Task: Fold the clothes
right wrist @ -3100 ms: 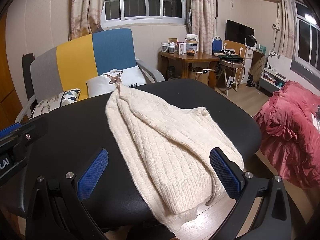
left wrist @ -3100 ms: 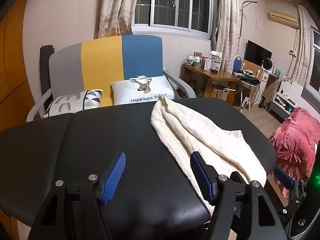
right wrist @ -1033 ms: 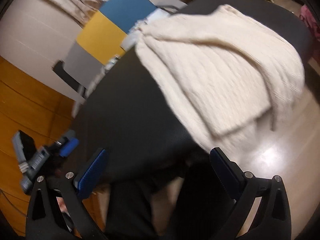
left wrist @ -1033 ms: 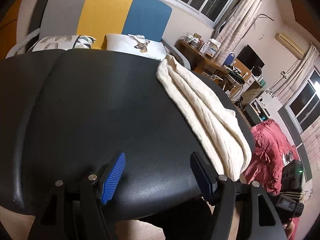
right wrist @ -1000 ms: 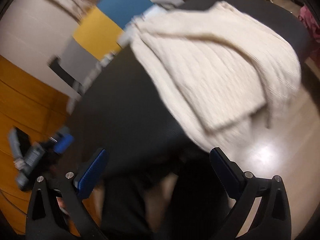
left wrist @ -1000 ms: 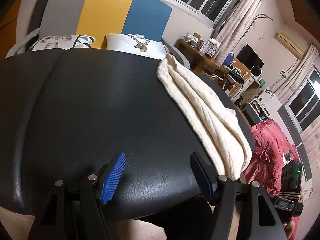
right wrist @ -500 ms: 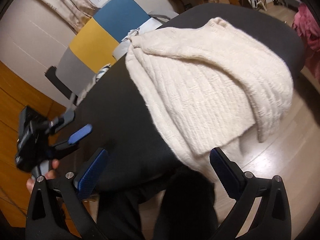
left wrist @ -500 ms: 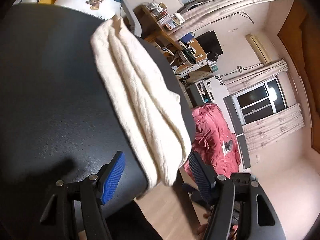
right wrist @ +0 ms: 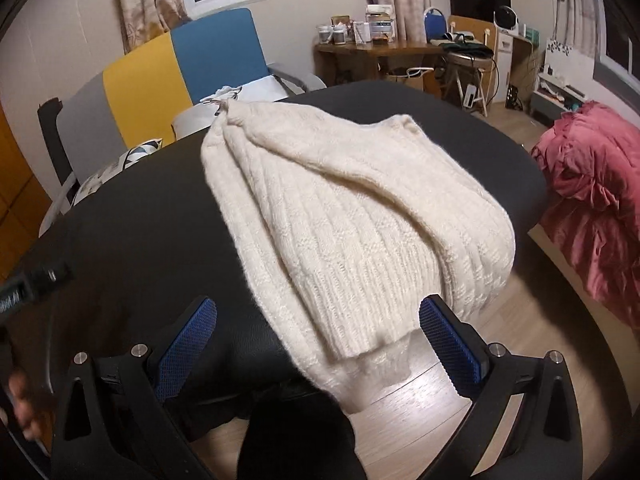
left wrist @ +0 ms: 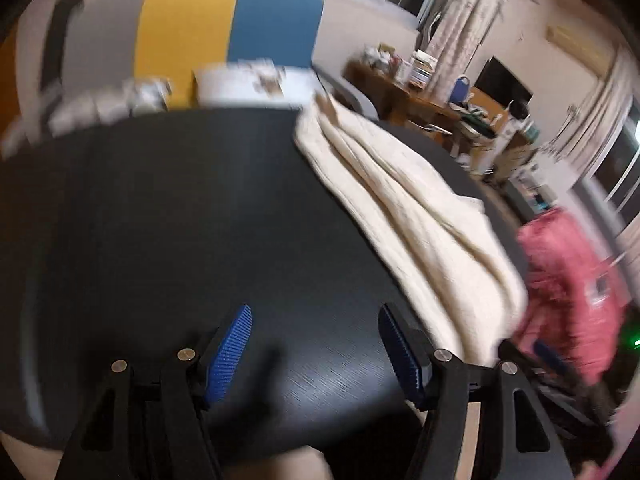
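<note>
A cream knitted sweater (right wrist: 348, 220) lies bunched on the right half of a black padded table (right wrist: 140, 240), its near end drooping over the front edge. In the left wrist view the sweater (left wrist: 412, 216) runs along the table's right side, blurred by motion. My right gripper (right wrist: 316, 336) hangs open just in front of the drooping hem, with nothing between its blue pads. Above the bare black table (left wrist: 160, 232), left of the sweater, my left gripper (left wrist: 316, 344) is open and empty.
Behind the table stands a grey, yellow and blue chair (right wrist: 176, 76) with cushions. A wooden desk (right wrist: 380, 52) with clutter is at the back right. A red bedspread (right wrist: 596, 192) lies to the right. A hand (right wrist: 24, 412) holds the left gripper at the frame's left edge.
The left gripper has swung back from the table's right edge to face the table and chair, with motion blur. The right gripper has levelled out and sits closer to the sweater's hanging hem.
</note>
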Action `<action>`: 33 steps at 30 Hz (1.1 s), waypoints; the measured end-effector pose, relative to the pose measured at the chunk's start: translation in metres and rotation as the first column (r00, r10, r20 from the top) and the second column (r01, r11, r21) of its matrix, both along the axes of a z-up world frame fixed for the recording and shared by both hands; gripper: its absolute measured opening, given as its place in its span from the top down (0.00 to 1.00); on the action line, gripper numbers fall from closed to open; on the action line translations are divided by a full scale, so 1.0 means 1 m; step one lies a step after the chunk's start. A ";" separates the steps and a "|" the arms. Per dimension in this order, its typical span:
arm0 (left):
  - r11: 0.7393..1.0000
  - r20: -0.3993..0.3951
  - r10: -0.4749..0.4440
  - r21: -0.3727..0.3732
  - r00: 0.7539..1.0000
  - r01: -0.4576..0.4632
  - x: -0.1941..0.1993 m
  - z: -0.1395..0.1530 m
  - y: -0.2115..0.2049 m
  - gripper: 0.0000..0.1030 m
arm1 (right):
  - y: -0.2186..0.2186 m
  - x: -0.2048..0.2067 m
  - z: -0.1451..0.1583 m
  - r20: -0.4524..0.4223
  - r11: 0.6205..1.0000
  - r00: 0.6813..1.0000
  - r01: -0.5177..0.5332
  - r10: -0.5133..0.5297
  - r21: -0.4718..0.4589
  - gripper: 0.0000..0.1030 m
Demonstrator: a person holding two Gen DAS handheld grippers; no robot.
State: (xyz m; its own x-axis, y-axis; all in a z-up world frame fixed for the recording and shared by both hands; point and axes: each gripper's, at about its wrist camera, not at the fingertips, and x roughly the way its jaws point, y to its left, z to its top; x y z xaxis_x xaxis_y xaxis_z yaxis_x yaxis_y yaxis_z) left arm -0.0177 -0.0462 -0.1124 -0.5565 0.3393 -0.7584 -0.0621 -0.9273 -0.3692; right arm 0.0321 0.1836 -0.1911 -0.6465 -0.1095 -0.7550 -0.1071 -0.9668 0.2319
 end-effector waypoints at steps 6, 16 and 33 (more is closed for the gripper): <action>0.994 -0.101 -0.090 0.060 0.991 0.097 0.012 0.022 0.020 0.36 | -0.008 0.008 0.001 -0.022 1.000 1.000 0.009 -0.008 0.029 0.00; 0.982 -0.251 -0.119 -0.171 0.961 0.077 0.021 0.051 0.047 0.36 | -0.016 0.018 0.001 -0.040 0.998 0.999 -0.012 0.015 0.070 0.00; 0.946 0.198 -0.152 0.314 0.968 0.084 -0.111 -0.058 0.066 0.43 | 0.012 0.005 -0.023 0.018 0.992 0.997 0.067 -0.069 0.104 0.00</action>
State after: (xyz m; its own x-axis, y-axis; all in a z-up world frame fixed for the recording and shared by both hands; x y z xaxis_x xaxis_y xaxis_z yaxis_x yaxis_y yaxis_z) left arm -0.1287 0.0197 -0.1706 -0.3323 0.6233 -0.7078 -0.0518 -0.7614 -0.6462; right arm 0.0368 0.1956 -0.2146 -0.6336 0.0138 -0.7735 -0.1772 -0.9759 0.1277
